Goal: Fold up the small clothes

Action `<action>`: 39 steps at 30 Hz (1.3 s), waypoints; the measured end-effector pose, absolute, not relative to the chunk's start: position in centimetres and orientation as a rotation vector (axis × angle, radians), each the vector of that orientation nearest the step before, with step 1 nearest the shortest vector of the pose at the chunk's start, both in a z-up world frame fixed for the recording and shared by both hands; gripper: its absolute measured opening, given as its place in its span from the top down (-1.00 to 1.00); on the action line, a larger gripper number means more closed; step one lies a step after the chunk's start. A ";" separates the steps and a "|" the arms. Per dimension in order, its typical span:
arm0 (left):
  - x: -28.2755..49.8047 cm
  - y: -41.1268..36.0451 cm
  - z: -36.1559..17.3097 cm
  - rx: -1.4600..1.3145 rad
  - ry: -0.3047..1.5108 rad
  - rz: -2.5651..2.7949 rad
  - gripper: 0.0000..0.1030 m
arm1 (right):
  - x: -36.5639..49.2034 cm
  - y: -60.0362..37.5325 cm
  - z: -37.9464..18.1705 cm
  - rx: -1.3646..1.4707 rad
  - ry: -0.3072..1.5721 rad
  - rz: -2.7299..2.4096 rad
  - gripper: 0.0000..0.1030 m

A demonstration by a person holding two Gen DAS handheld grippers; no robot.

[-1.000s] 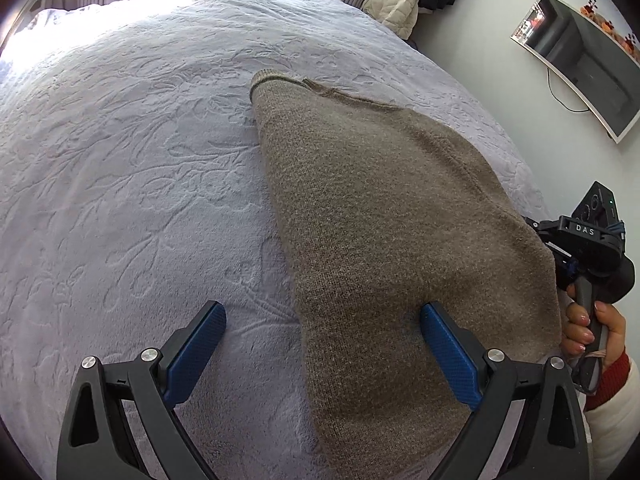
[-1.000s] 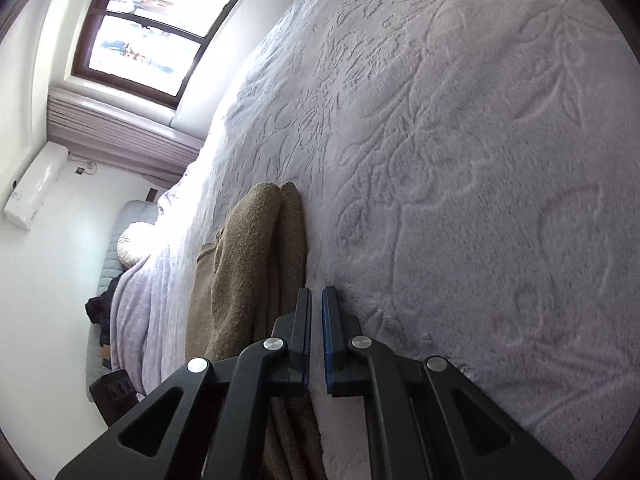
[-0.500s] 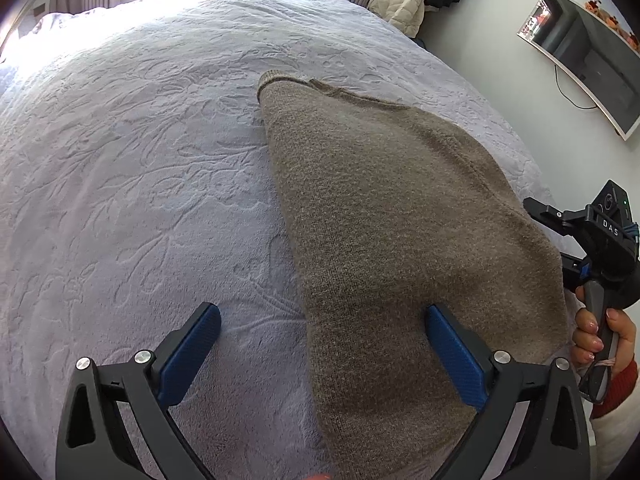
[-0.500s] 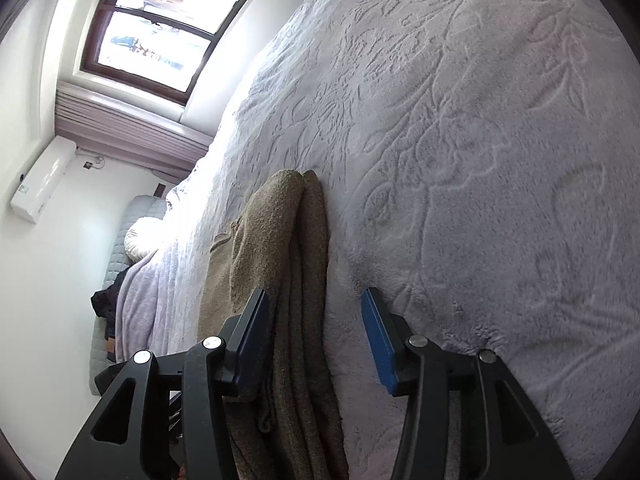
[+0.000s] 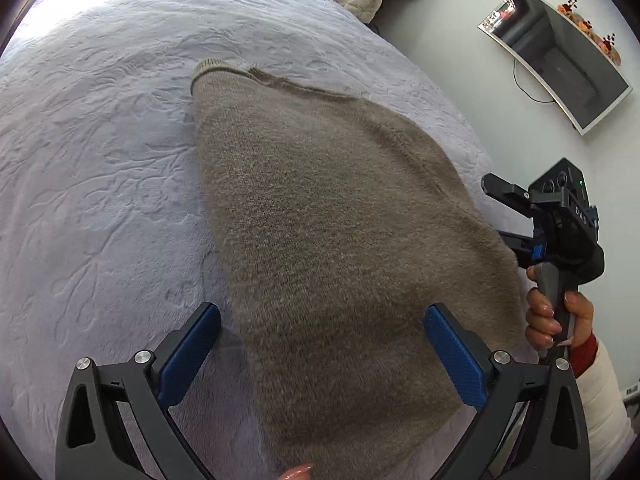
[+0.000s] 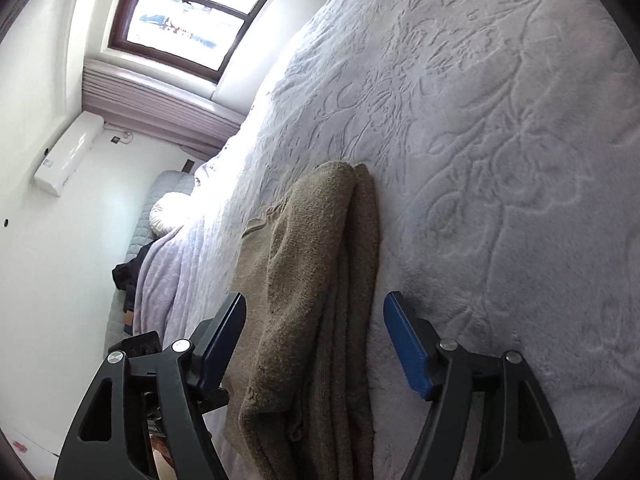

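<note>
Now a brown knitted sweater (image 5: 320, 240) lies folded on a bed with a pale lilac bedspread (image 5: 100, 180) that has a pressed flower pattern. The sweater is the landmark for all other things.

The left gripper (image 5: 320, 340) is above the near end of the sweater, with its jaws wide apart. One blue pad (image 5: 188, 352) stands over the bedspread just beside the left edge of the sweater, and the other blue pad is over the sweater itself, near its right side. The jaws hold nothing. Whether the pads touch the cloth cannot be told.

The right gripper (image 5: 516, 220) is at the right edge of the sweater, about the middle of its length, and the person's right hand (image 5: 556, 316) holds its grey handle. In the right wrist view this gripper (image 6: 316, 344) also has its jaws wide apart. The stacked layers of the sweater (image 6: 320, 300) run between its two blue fingers, but the fingers do not press on them, so it grips nothing.

The ribbed cuff (image 5: 210, 68) of the sweater is at its far end. The edge toward the right gripper shows several layers lying one on another.

Beyond the sweater, on the wall to the right, hangs a television (image 5: 560, 56). In the right wrist view a window (image 6: 188, 16) and a white air conditioner (image 6: 68, 152) are far behind the sweater, and a pillow (image 6: 172, 212) lies at the head of the bed.
</note>
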State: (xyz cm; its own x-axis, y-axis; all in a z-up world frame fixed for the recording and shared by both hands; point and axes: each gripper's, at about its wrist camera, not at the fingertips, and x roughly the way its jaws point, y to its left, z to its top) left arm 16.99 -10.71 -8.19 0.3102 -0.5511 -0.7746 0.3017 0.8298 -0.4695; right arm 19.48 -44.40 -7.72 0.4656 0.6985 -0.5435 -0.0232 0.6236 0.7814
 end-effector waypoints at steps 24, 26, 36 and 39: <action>13.4 -8.3 -3.2 -0.346 1.041 -0.674 -0.02 | 19.8 -36.7 -3.0 0.774 1.013 0.657 0.33; 11.8 -7.2 -1.9 -0.359 1.015 -0.681 -0.02 | 18.3 -35.8 -1.5 0.764 1.000 0.672 0.33; 2.6 0.9 2.0 -0.335 0.953 -0.632 -0.02 | 10.6 -28.5 1.4 0.775 0.997 0.744 0.33; 0.2 2.7 1.4 -0.318 0.973 -0.605 -0.02 | 8.9 -25.7 0.3 0.786 1.020 0.761 0.33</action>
